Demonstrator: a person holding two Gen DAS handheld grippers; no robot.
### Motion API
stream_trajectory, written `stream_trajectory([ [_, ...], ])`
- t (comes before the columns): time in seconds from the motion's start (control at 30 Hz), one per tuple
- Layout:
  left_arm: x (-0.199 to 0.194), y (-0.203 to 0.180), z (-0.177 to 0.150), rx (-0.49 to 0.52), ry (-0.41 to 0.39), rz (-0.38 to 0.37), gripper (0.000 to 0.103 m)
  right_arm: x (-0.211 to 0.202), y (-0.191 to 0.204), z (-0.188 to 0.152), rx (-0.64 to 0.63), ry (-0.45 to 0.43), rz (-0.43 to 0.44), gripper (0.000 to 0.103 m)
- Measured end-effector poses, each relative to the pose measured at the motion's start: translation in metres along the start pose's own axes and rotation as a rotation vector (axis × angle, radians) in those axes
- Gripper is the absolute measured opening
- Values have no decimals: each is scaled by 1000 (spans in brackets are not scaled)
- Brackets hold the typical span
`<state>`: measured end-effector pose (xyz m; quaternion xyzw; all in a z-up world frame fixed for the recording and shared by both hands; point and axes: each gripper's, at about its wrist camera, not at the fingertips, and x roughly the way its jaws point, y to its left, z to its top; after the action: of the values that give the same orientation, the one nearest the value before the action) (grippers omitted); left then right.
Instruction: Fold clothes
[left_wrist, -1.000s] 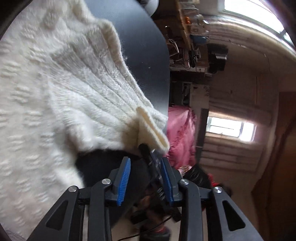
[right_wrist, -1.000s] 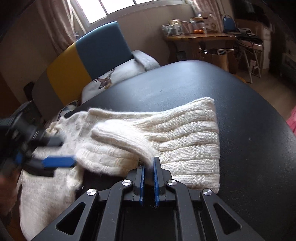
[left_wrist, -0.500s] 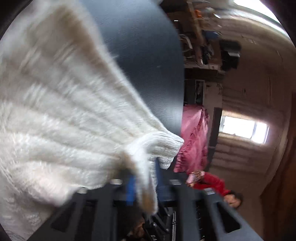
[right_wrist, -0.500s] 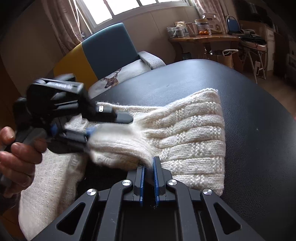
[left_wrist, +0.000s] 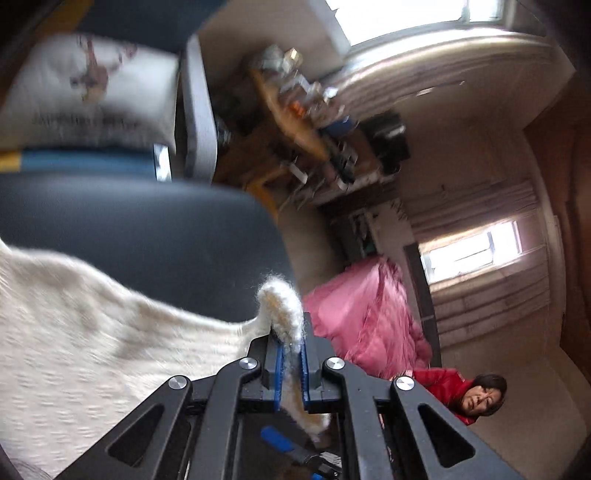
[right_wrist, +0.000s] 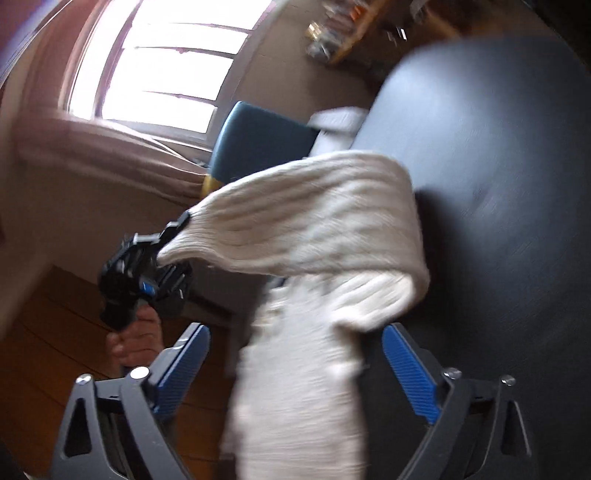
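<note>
A cream knitted sweater (left_wrist: 92, 343) is lifted partly off the black round table (left_wrist: 147, 251). My left gripper (left_wrist: 290, 350) is shut on the sweater's ribbed edge, whose fuzzy tip sticks up between the blue pads. In the right wrist view the sweater (right_wrist: 317, 236) hangs from the left gripper (right_wrist: 173, 236), which a hand holds at the left, and drapes down in front of the table (right_wrist: 498, 184). My right gripper (right_wrist: 295, 354) stands wide open; sweater fabric hangs between its blue pads (right_wrist: 410, 373) without being clamped. Both views are blurred by motion.
A blue and yellow chair (right_wrist: 258, 140) with a white cushion (left_wrist: 92, 88) stands behind the table. A cluttered wooden desk (left_wrist: 303, 122) lies further back. A pink cloth pile (left_wrist: 365, 314) and a person in red (left_wrist: 461, 391) are on the floor side.
My left gripper closed on the sweater's ribbed edge and lifted it off the table. My right gripper let go of the sweater and opened wide. Both views swung sharply.
</note>
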<state>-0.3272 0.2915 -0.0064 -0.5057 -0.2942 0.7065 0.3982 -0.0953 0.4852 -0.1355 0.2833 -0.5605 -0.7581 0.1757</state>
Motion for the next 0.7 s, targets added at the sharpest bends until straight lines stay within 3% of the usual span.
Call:
stream_trajectory([
  [0.17, -95, 8, 19, 38, -116, 1, 6, 51, -1, -14, 151, 29, 112, 103],
  [0.37, -198, 42, 17, 40, -243, 7, 6, 110, 4, -19, 218, 31, 94, 103],
  [0.5, -268, 103, -3, -18, -320, 35, 6, 126, 8, -26, 214, 36, 42, 103],
  [0.7, -297, 227, -41, -219, -320, 159, 6, 141, 10, -37, 187, 54, -42, 103],
])
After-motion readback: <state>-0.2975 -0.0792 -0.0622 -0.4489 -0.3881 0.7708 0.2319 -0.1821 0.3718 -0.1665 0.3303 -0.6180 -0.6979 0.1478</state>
